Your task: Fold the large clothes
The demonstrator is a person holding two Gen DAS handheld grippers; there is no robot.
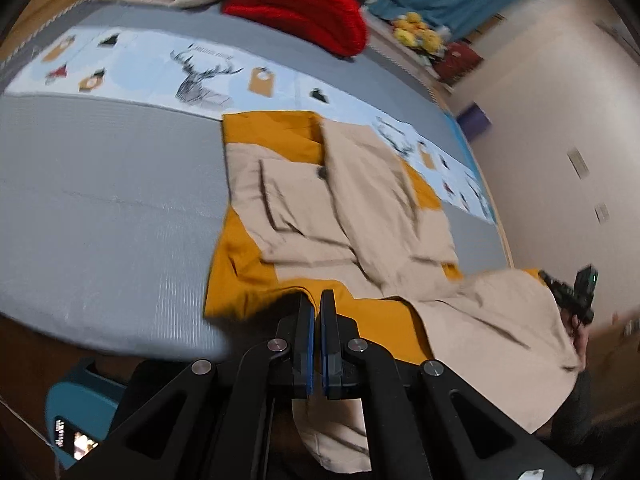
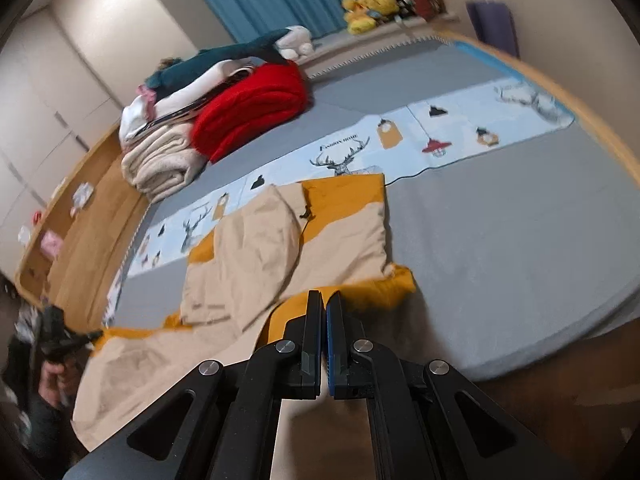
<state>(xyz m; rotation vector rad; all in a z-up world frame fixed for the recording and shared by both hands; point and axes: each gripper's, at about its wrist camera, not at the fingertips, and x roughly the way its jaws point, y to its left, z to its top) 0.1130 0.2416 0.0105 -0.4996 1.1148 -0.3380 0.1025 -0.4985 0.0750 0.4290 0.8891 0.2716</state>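
A large beige coat with a mustard-yellow lining (image 1: 344, 216) lies on the grey bed, its sleeves folded across the front; it also shows in the right wrist view (image 2: 256, 256). Its lower hem hangs over the near bed edge. My left gripper (image 1: 317, 300) is shut on the yellow hem at one corner. My right gripper (image 2: 324, 300) is shut on the yellow hem at the other corner. The right gripper also shows far right in the left wrist view (image 1: 572, 296), and the left gripper far left in the right wrist view (image 2: 64, 340).
A pile of folded clothes with a red knit (image 2: 252, 108) and a cream blanket (image 2: 160, 168) sits at the far side of the bed. A light-blue deer-print strip (image 2: 440, 136) crosses the grey bed cover (image 2: 520, 240). Yellow plush toys (image 2: 368, 8) lie by the blue curtain.
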